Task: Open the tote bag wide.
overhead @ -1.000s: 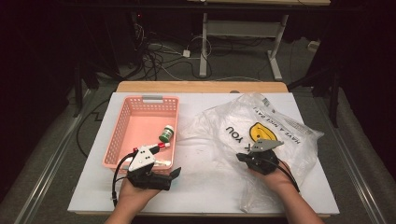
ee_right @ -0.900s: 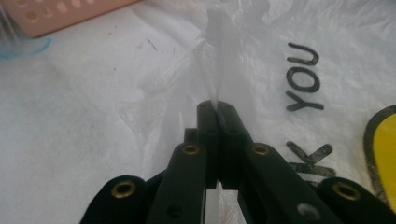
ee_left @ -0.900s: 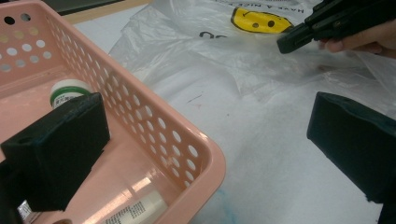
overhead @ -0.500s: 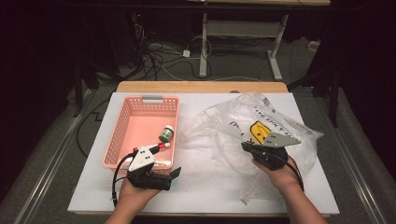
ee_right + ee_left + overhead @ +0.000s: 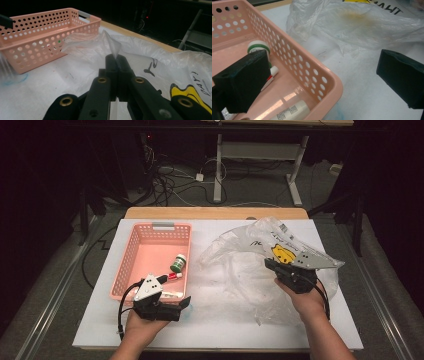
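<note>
The desk (image 5: pixel 215 330) carries everything, under a white sheet. Next in size is the clear plastic bag (image 5: pixel 250 265), crumpled and spread ahead of and to the left of the right hand-held gripper (image 5: pixel 270 265); its long axis runs roughly from the near right of the desk toward the far edge, with the yellow print lying just beyond that gripper. A fold of the bag's film stands up in a peak at the jaw tips. The pink basket (image 5: pixel 131 260) sits well to the left of that gripper, directly ahead of the left hand-held gripper (image 5: pixel 184 303), with its long axis running away from the person. Inside it lie a green-capped bottle (image 5: pixel 178 264), a thin red-and-white stick and a white tube.

The right hand-held gripper's jaws are pressed together, pinching the bag's film (image 5: pixel 111 45). The left hand-held gripper is spread wide at the basket's near right corner, one jaw over the basket's inside, the other over the desk, holding nothing.

Compared with a second ago, the right gripper has risen, drawing the film up with it; the left one has kept its place.
</note>
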Tool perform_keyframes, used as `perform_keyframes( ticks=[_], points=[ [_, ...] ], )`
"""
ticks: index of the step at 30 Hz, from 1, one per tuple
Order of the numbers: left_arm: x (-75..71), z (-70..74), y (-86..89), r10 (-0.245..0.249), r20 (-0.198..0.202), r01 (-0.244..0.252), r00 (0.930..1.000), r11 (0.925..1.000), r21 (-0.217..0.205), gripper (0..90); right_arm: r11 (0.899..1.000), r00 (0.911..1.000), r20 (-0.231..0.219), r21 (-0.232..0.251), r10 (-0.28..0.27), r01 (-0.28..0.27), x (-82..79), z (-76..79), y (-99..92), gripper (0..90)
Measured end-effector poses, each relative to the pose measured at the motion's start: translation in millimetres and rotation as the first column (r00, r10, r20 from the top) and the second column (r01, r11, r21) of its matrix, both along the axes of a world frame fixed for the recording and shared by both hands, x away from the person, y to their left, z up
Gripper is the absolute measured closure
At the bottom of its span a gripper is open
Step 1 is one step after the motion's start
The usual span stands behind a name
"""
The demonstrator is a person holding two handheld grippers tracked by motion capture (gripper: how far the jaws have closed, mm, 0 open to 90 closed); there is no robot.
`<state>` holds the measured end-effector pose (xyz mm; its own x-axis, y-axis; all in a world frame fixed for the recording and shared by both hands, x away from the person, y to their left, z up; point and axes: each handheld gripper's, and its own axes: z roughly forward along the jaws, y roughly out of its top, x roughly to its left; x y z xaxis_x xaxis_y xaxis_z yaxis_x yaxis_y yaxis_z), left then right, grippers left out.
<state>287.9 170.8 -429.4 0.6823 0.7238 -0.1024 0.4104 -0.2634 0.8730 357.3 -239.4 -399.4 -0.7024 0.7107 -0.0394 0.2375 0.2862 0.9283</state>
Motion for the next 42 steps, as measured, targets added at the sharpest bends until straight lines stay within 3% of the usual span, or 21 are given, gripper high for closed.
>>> perform_keyframes(
  ticks=[7, 10, 13, 18, 31, 39, 42],
  points=[
    [1.7, 3.9, 10.2, 0.021, 0.005, -0.021, 0.9998, 0.9997, -0.011, 0.0, 0.999, 0.9994, 0.017, 0.03, -0.031, 0.031, 4.0, 3.7, 0.3, 90.0],
    [3.1, 4.5, 15.3, 0.035, 0.0, -0.035, 0.9994, 0.9993, -0.01, 0.0, 0.996, 0.9989, 0.032, 0.078, -0.035, 0.032, 2.2, 2.8, -0.3, 90.0],
    [4.6, 4.8, 19.6, 0.05, -0.001, -0.05, 0.9987, 0.9987, -0.004, 0.0, 0.996, 0.9988, 0.038, 0.087, -0.032, 0.029, 1.1, 2.6, 0.7, 90.0],
    [6.8, 5.8, 31.1, 0.091, -0.008, -0.091, 0.9958, 0.9958, 0.014, 0.0, 0.995, 0.9988, 0.037, 0.095, -0.033, 0.03, 1.5, 1.3, -0.8, 90.0],
    [13.4, 6.7, 59.0, 0.17, -0.03, -0.17, 0.985, 0.9854, 0.003, 0.0, 0.995, 0.9989, 0.043, 0.097, -0.019, 0.014, -2.5, 3.2, -3.1, 90.0],
    [16.5, 4.5, 69.2, 0.197, -0.045, -0.197, 0.9794, 0.9804, 0.001, 0.0, 0.994, 0.999, 0.041, 0.104, -0.02, 0.016, -3.4, 3.6, -5.6, 90.0],
    [17.2, 4.0, 70.4, 0.185, -0.052, -0.186, 0.9813, 0.9826, -0.004, 2.4, 0.995, 0.9992, 0.036, 0.103, -0.018, 0.014, -3.4, 3.1, -5.8, 90.0]
  ],
)
